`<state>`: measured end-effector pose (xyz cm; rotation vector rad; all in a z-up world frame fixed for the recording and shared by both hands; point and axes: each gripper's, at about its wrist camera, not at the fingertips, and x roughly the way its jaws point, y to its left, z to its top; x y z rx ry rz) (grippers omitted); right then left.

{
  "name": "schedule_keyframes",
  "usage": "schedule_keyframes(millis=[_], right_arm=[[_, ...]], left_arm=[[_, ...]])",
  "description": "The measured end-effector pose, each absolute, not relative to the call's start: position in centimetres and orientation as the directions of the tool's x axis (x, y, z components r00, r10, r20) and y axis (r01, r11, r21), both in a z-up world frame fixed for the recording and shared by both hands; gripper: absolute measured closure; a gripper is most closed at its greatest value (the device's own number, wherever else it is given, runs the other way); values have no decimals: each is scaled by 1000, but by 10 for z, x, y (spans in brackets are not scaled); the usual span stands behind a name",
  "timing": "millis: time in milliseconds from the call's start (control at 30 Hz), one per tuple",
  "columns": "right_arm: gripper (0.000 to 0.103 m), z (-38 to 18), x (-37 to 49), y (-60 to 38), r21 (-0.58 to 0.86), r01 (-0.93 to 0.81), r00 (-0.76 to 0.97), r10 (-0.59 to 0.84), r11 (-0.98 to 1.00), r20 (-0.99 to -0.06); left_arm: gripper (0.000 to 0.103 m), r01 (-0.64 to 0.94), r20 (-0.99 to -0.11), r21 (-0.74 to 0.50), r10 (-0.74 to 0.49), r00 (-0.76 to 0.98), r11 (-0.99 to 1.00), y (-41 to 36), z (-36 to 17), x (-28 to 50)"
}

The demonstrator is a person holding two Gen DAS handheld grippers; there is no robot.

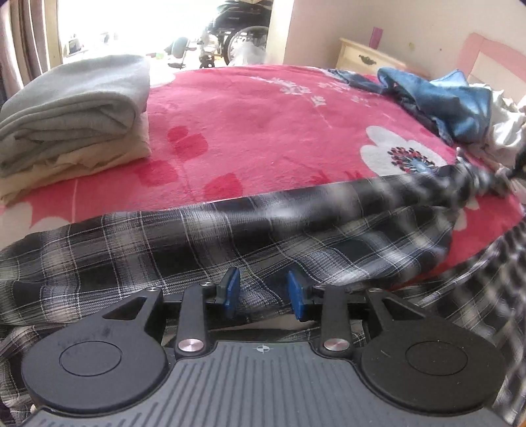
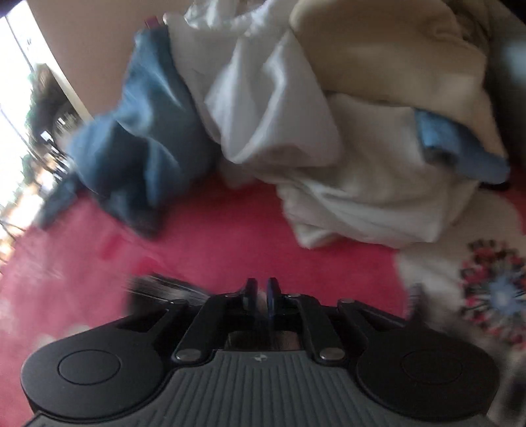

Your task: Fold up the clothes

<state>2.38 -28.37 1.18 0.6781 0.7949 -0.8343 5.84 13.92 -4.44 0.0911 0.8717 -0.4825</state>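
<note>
The left gripper (image 1: 263,292) hangs spread over the plaid shirt (image 1: 230,239) at the bed's (image 1: 263,124) near edge — the right gripper (image 2: 259,292) pinches its far end.

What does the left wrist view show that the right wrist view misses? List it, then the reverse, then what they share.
Only the left wrist view shows the folded stack of grey and cream cloth at far left, the plaid shirt spread under the open left gripper, the nightstand and the wheelchair outside. Only the right wrist view shows the right gripper, shut on a bit of blurred cloth, and the cream garment atop the pile. Both show the red floral blanket, the blue garment and the white garment.
</note>
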Motion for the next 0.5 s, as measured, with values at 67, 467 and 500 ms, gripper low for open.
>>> schedule_keyframes(millis=[67, 467, 500], right_arm=[[62, 16, 23, -280, 164, 832, 421, -409, 531, -810], [48, 74, 75, -165, 78, 325, 692, -180, 943, -699], [48, 69, 86, -157, 73, 312, 668, -165, 947, -726]], left_arm=[[71, 439, -753, -118, -369, 545, 890, 141, -44, 58], [71, 469, -733, -155, -420, 536, 869, 128, -40, 57], [71, 472, -732, -155, -422, 535, 868, 127, -39, 56]])
